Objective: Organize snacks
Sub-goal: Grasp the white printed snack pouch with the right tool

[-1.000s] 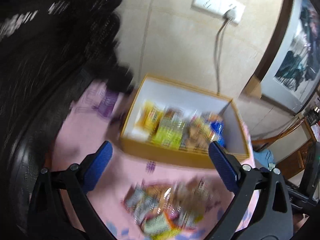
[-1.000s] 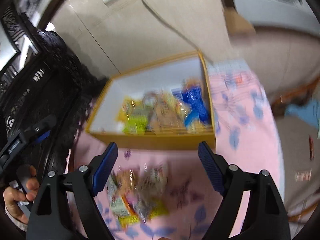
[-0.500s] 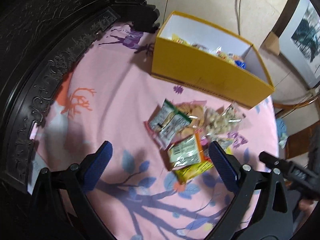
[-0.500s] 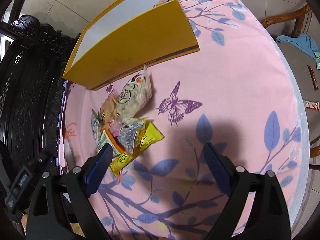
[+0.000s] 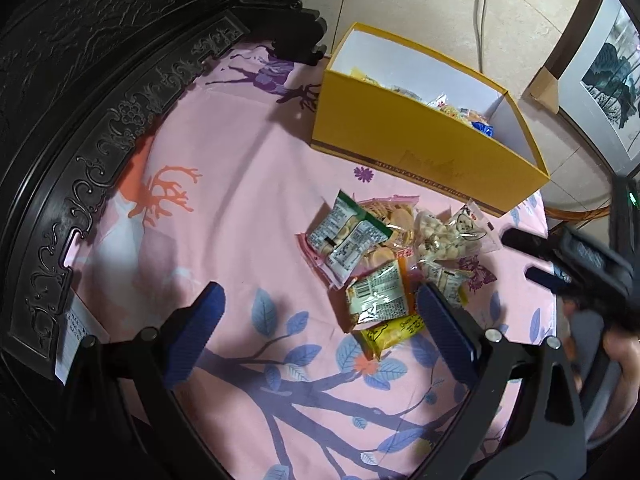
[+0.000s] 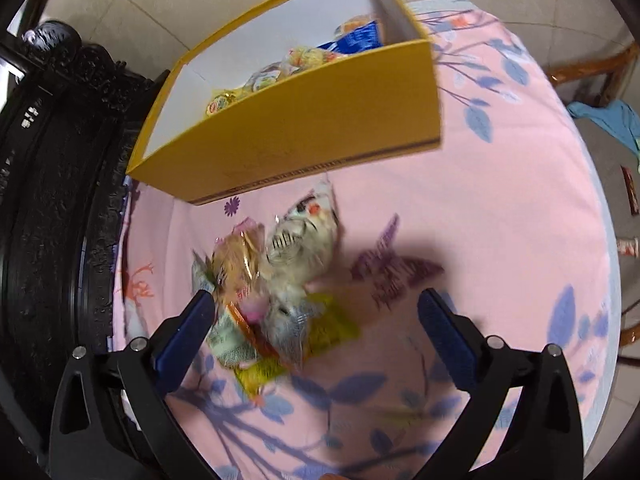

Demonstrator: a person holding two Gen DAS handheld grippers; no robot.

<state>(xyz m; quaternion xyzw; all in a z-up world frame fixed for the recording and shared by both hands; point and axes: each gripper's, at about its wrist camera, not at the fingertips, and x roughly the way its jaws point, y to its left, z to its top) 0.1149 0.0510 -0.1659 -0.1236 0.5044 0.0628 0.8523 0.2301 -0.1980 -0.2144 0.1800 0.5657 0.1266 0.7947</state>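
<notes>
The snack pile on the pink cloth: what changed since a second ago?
Both claws came down toward the snack pile; earlier they looked into the yellow box. The right claw has just been opening wider and holds nothing. The left claw is open and empty too. Pile, box and pink cloth stayed put.

You can see a line of small capitals along the dark band of the yellow box [image 5: 424, 148], starting "MOUNTAIN". The rest is too small for you to read. The snack packets [image 5: 376, 264] carry barcodes and fine print you cannot make out.
</notes>
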